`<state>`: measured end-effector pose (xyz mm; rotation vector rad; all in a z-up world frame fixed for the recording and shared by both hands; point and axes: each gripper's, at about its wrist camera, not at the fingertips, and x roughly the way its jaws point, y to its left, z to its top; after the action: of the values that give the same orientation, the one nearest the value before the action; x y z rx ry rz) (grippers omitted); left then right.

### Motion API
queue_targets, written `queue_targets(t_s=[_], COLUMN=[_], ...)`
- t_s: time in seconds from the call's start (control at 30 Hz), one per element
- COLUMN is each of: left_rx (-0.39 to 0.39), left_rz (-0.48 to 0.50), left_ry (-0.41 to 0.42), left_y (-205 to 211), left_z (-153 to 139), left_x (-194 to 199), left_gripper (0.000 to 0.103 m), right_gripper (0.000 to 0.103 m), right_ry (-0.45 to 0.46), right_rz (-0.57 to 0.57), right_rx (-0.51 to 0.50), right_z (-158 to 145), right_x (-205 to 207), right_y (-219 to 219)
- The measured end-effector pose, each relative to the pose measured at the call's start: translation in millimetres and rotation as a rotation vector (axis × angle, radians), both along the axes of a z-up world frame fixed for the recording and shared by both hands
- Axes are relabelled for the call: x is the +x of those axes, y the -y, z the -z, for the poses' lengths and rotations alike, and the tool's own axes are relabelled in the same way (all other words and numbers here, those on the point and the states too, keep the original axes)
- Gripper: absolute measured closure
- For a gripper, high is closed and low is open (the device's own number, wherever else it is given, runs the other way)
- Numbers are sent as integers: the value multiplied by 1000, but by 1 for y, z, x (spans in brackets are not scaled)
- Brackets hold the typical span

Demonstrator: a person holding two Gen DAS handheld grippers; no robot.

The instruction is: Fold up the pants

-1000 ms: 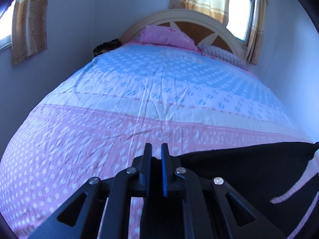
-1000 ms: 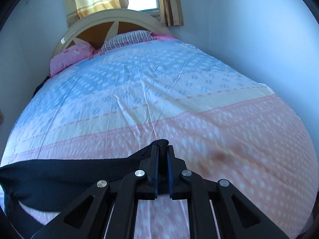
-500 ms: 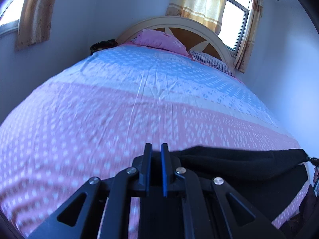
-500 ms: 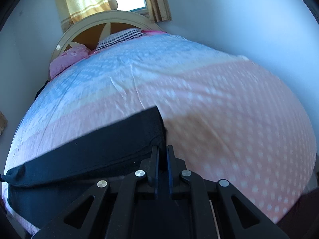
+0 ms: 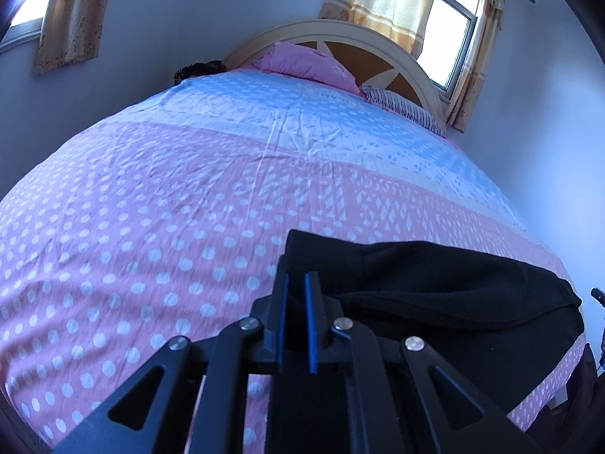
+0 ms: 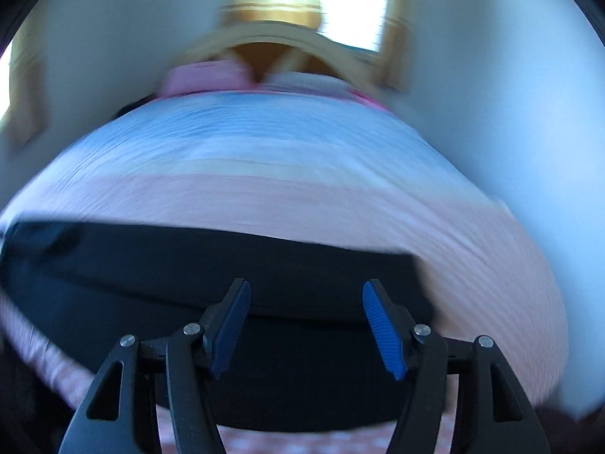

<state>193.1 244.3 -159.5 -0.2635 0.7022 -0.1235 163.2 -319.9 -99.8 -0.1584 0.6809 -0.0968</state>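
Black pants (image 5: 453, 295) lie in a folded band across the near, pink-dotted end of the bed (image 5: 151, 227). My left gripper (image 5: 297, 268) is shut on the pants' left corner, and a flap of cloth sticks out past the fingertips. The right wrist view is blurred by motion. There my right gripper (image 6: 305, 283) stands wide open just above the pants (image 6: 189, 265), blue pads apart with nothing between them. The pants' right edge ends a little to the right of that gripper on the bed (image 6: 302, 204).
A pink pillow (image 5: 306, 62) and a striped pillow (image 5: 404, 108) lie against the arched headboard (image 5: 378, 43) at the far end. Curtained windows (image 5: 450, 45) are behind it. Walls run close along both sides of the bed. A dark object (image 5: 196, 70) sits at the far left corner.
My right gripper has opened and let go of the pants. Both grippers came back toward the near bed edge, and the pants now lie folded flat there. The left stays shut.
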Motion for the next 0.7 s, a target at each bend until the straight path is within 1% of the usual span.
queue_targets(t_s=[0.03, 0.1, 0.2, 0.27, 0.37, 0.43, 0.47, 0.5, 0.53, 0.57, 0.6, 0.7], left_rx=[0, 3, 14, 25, 26, 28, 30, 32, 35, 35, 31, 1], left_rz=[0, 2, 7, 13, 16, 17, 17, 17, 18, 19, 21, 30], left_ry=[2, 2, 2, 4, 6, 8, 10, 14, 16, 23, 32, 72], left_y=[0, -1, -1, 0, 0, -1, 0, 0, 1, 1, 0, -5], left_z=[0, 0, 1, 0, -2, -4, -6, -8, -10, -13, -17, -32], left_x=[0, 1, 1, 1, 3, 6, 7, 8, 9, 10, 9, 2], left_gripper=[93, 93, 93, 93, 93, 93, 93, 93, 93, 93, 93, 93], right_gripper=[40, 40, 40, 40, 42, 55, 68, 87, 95, 98, 100, 100], right_ry=[-16, -80, -128, -160, -195, -228, -224, -215, -213, -199, -182, -146], right_rz=[-44, -186, -321, -383, -430, -436, -446, -454, -448, -427, -423, -427], right_rx=[-23, -82, -132, -156, -208, -226, -222, -211, -214, -224, -205, -182], right_z=[2, 19, 42, 57, 77, 89, 92, 92, 90, 86, 78, 56], right_x=[4, 20, 35, 46, 60, 72, 74, 75, 75, 76, 74, 55], right_y=[-19, -77, -134, -162, -186, -194, -196, -197, -195, -193, -190, -189])
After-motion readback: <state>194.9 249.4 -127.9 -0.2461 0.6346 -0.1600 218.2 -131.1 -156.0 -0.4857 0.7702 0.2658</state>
